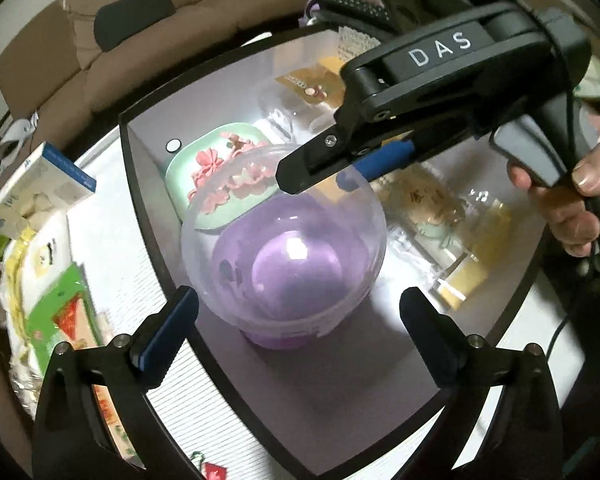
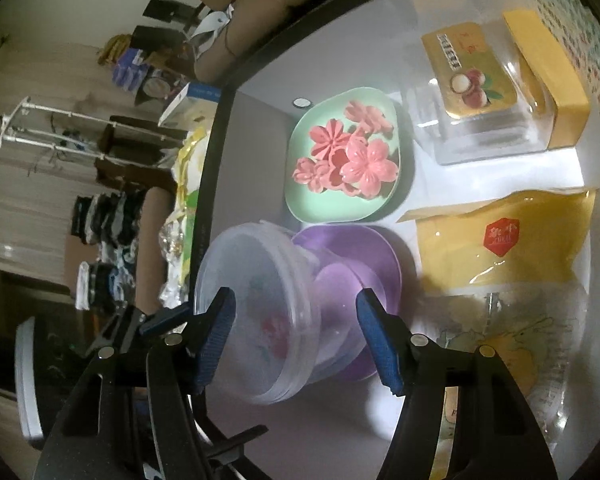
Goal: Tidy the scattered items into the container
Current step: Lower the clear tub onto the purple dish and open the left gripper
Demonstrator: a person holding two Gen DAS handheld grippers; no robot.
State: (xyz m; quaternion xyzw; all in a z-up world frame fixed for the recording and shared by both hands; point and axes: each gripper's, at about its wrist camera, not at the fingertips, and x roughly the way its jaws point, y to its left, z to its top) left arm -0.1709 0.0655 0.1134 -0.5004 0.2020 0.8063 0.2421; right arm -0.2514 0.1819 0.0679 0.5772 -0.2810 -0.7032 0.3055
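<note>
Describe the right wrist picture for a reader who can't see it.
Two blue-padded fingers of the right gripper straddle a tilted clear plastic tub leaning on a purple bowl. Behind sits a green plate of pink flowers; yellow packets lie right.

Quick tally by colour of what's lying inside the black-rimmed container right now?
Green dish holding pink flower moulds: 1
Purple bowl: 1
Clear plastic tub, tilted in the purple bowl: 1
Yellow packets: 2
Total: 5
</note>
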